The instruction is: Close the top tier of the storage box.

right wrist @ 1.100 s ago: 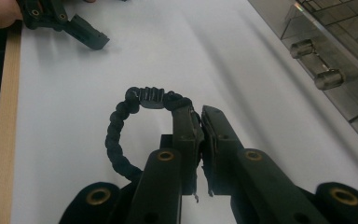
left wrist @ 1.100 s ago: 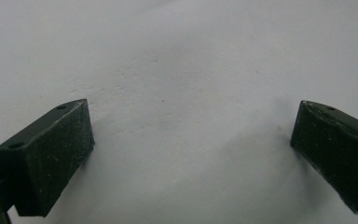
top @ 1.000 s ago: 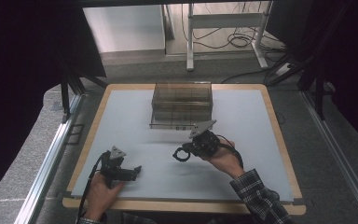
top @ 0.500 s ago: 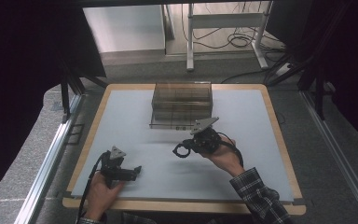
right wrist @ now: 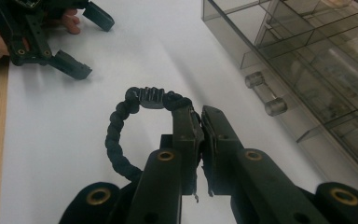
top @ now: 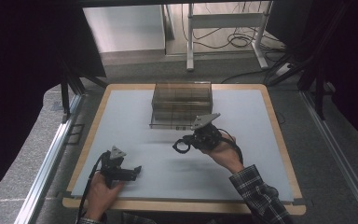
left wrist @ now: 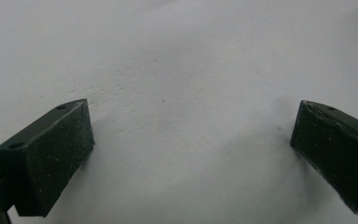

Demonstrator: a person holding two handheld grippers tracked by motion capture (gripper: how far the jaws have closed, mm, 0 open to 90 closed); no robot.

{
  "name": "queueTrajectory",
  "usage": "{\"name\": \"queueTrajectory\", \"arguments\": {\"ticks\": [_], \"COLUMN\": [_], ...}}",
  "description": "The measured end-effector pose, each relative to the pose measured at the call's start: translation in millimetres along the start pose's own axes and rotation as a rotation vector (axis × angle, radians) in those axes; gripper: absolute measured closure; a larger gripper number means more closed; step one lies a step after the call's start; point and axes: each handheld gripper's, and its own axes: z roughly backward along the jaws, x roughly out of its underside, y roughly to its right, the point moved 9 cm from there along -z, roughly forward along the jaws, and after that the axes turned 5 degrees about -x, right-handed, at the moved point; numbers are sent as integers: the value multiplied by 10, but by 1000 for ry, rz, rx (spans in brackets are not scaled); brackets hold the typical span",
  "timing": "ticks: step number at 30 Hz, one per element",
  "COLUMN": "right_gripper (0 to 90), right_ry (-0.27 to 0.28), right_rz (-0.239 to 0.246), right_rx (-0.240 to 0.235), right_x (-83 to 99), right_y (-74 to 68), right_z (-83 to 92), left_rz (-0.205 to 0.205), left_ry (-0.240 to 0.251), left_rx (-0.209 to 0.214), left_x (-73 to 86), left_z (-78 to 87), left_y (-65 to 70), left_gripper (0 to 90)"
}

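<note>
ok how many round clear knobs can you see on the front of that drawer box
2: both knobs sit side by side on the front of the clear drawer box, in the right gripper view. Others may lie out of frame.

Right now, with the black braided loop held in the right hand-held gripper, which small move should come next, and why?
Probably carry the braided loop toward the clear drawer box. The right hand-held gripper is shut on it just in front of the box, while the left hand-held gripper rests open on the table, near the front edge.

Bright, evenly lit white table (top: 261,140), dark surroundings, soft shadows, slightly blurred close-ups
</note>
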Motion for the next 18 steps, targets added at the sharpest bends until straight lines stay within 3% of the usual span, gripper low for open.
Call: {"name": "queueTrajectory", "arguments": {"ticks": [18], "right_gripper": [842], "right_ry": [15], "right_rz": [-11], "right_rx": [30], "right_x": [-108], "right_y": [120], "right_z": [-2], "left_rz": [-5], "left_ry": [-4], "left_rx": [0], "left_x": [3], "left_z": [2], "left_y": [-3], "left_gripper": [0]}}
